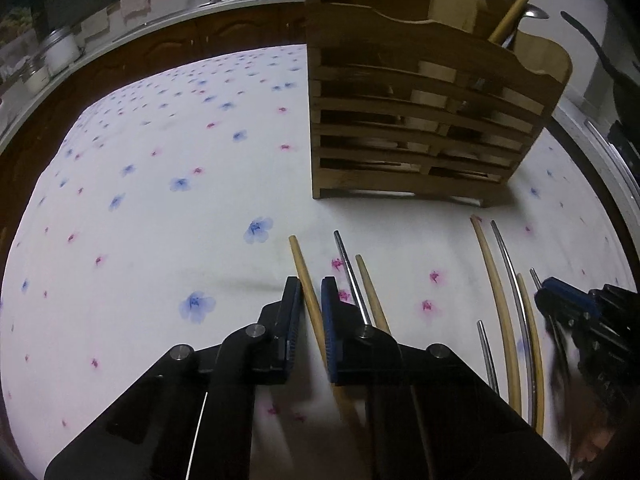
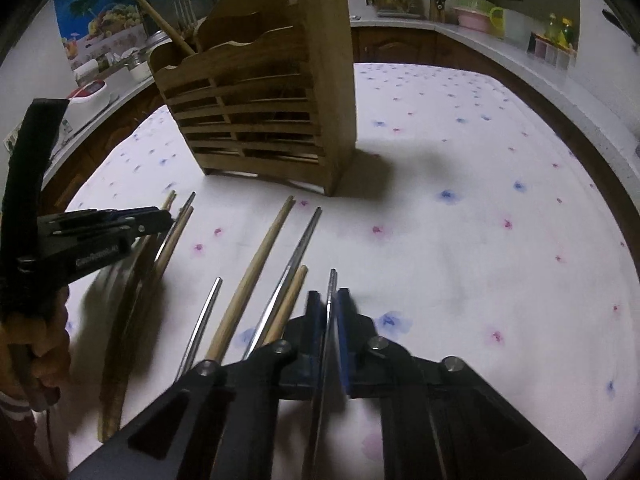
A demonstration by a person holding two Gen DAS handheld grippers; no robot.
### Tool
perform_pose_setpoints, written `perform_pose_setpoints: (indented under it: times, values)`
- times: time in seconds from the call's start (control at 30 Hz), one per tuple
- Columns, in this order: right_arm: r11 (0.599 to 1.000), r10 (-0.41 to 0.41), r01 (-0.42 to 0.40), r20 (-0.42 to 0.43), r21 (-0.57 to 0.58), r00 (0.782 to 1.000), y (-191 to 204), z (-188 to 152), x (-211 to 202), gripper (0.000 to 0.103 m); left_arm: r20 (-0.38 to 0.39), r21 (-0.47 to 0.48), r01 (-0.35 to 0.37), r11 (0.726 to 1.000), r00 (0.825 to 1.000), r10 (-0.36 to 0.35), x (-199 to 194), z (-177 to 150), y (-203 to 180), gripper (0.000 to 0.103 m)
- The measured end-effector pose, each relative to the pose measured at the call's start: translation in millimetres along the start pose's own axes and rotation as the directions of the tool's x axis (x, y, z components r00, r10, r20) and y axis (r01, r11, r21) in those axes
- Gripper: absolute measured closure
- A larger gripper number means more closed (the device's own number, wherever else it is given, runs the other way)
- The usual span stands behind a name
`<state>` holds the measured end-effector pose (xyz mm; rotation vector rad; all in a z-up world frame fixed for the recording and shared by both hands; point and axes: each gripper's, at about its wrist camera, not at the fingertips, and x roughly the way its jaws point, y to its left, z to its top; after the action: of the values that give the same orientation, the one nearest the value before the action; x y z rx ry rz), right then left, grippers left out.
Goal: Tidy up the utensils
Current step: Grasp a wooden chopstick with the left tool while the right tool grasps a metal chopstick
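Observation:
A wooden slatted utensil holder (image 1: pixel 424 120) stands on the flowered tablecloth; it also shows in the right wrist view (image 2: pixel 268 120). Several wooden and metal chopsticks lie in front of it. My left gripper (image 1: pixel 311 284) is shut on a wooden chopstick (image 1: pixel 305 272) that lies between its fingers. My right gripper (image 2: pixel 330 294) is shut on a metal chopstick (image 2: pixel 331 284). The right gripper also shows at the right edge of the left wrist view (image 1: pixel 560 300). The left gripper shows at the left of the right wrist view (image 2: pixel 152 220).
A wooden chopstick and a metal spoon stand in the holder's far compartment (image 1: pixel 516 12). A kitchen counter (image 2: pixel 500 44) with jars and containers runs around the table. A black pan handle (image 1: pixel 600 52) is at the right.

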<state>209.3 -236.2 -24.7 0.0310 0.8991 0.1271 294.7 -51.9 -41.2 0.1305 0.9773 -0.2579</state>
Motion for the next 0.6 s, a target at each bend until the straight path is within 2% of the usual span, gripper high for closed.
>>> perform_pose_setpoints:
  times: [0.03,0.2,0.3,0.47,0.6]
  values:
    - [1.000,0.004,-0.004,-0.001,0.007,1.000,-1,0,0,0.097,-0.001,0.000,0.002,1.000,1.000,-0.002,0,-1,0,0.098]
    - [0.998,0.046,-0.045,-0.004,0.053,0.999,-4,-3,-7,0.099,-0.008,-0.044,0.042,0.998,0.999,-0.042,-9,-9,8,0.098]
    - [0.995,0.068,-0.069,0.019,0.066,0.998,-3,-6,-20,0.099,0.012,-0.076,0.069,0.995,0.998,-0.068,-24,-18,14,0.098]
    - [0.990,0.102,-0.109,0.083,0.085,0.991,-1,-4,-54,0.099,0.103,-0.139,0.146,0.979,0.986,-0.133,-74,-26,26,0.098]
    - [0.986,0.126,-0.141,0.163,0.086,0.979,-1,1,-92,0.099,0.201,-0.159,0.197,0.967,0.966,-0.163,-128,-32,30,0.098]
